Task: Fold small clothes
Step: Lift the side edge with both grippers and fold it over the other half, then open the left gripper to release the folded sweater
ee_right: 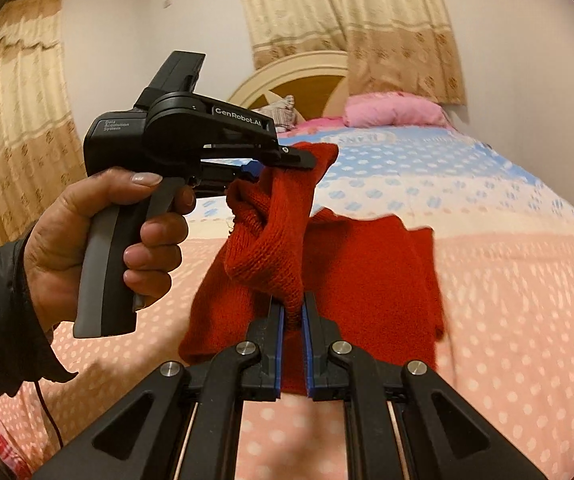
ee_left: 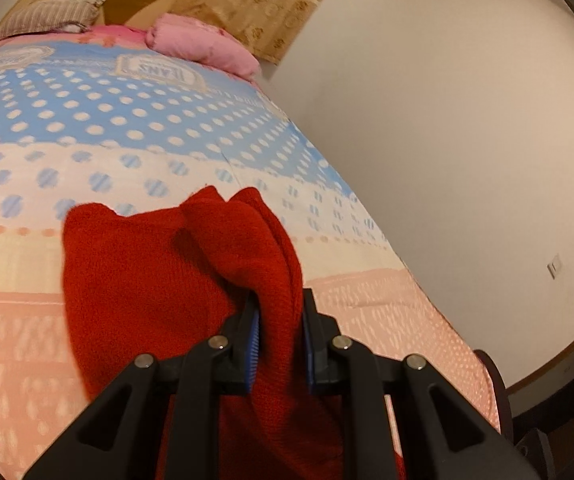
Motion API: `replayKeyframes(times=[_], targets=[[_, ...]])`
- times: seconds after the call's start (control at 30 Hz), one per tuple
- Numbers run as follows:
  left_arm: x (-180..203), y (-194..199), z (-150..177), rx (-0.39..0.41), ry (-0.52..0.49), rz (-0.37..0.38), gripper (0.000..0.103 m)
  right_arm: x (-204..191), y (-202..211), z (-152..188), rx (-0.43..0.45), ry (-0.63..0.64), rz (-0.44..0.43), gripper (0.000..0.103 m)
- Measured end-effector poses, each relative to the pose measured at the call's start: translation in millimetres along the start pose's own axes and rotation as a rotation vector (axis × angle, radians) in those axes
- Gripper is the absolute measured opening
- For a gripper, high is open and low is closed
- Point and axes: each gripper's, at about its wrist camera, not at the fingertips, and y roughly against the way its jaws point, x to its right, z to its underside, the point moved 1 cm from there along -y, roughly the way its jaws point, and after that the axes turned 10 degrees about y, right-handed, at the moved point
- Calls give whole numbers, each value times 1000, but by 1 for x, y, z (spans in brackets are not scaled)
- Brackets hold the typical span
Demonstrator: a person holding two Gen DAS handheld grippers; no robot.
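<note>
A small red knitted garment point(ee_left: 147, 280) hangs above the bed, held up by both grippers. My left gripper point(ee_left: 281, 308) is shut on a bunched fold of it. In the right wrist view the left gripper point(ee_right: 287, 164) shows at upper left, held in a hand, its fingers clamped on the garment's top edge. My right gripper point(ee_right: 293, 312) is shut on another bunch of the red garment point(ee_right: 367, 276), lower down. The rest of the cloth drapes down towards the bedspread.
The bed point(ee_right: 507, 280) has a pink and blue dotted bedspread point(ee_left: 127, 120). Pink pillows point(ee_right: 391, 114) and a striped pillow point(ee_left: 51, 14) lie by the cream headboard point(ee_right: 299, 76). Beige curtains point(ee_right: 7, 140) hang behind. A white wall point(ee_left: 447, 120) runs along the bed's right side.
</note>
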Motion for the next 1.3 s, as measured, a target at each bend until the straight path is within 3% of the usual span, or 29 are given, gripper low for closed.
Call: replayKeyframes(times=[0.2, 0.27, 0.37, 0.47, 0.53, 0.7, 0.73, 0.77, 0.83, 0.87, 0.9, 0.97, 1.03, 1.13, 1.17, 1.2, 1.23, 1.27, 1.3], targets=[[14, -33, 15, -56, -42, -26, 19, 26, -2, 22, -58, -99, -9, 7], [22, -39, 21, -59, -66, -54, 25, 34, -3, 31, -74, -141, -17, 7], [38, -30, 31, -48, -113, -14, 31, 47, 0, 42, -86, -206, -15, 7], [47, -14, 40, -18, -199, -40, 39, 62, 6, 48, -93, -255, 6, 7], [41, -4, 46, -4, -220, -70, 46, 70, 9, 55, -105, -296, -5, 7], [4, 31, 66, 45, -234, -156, 48, 75, 25, 59, -74, -325, -13, 8], [-2, 32, 67, 51, -230, -165, 55, 75, 31, 57, -56, -317, 1, 8], [-12, 37, 72, 61, -224, -182, 61, 75, 33, 53, -41, -309, 8, 11], [-25, 45, 80, 71, -222, -201, 66, 79, 35, 42, -22, -307, -1, 39], [-29, 43, 82, 64, -222, -205, 66, 83, 36, 36, -6, -319, 9, 67], [-32, 42, 84, 59, -222, -212, 66, 88, 38, 27, 31, -336, 22, 74], [-34, 41, 88, 61, -222, -213, 66, 94, 31, 9, 43, -333, 9, 74], [-33, 40, 88, 64, -212, -205, 66, 100, 9, -13, -6, -314, -7, 74], [-32, 39, 90, 73, -209, -199, 75, 106, -28, -33, -79, -282, -23, 68], [-33, 39, 91, 76, -214, -203, 75, 108, -43, -35, -117, -280, -35, 50], [-32, 38, 93, 82, -223, -208, 75, 108, -56, -34, -159, -284, -69, 21], [-33, 39, 96, 84, -227, -211, 75, 106, -67, -31, -197, -276, -105, 14], [-34, 39, 97, 82, -226, -209, 75, 103, -68, -27, -210, -267, -102, 13], [-35, 40, 97, 80, -223, -203, 77, 102, -66, -23, -206, -252, -58, 12]])
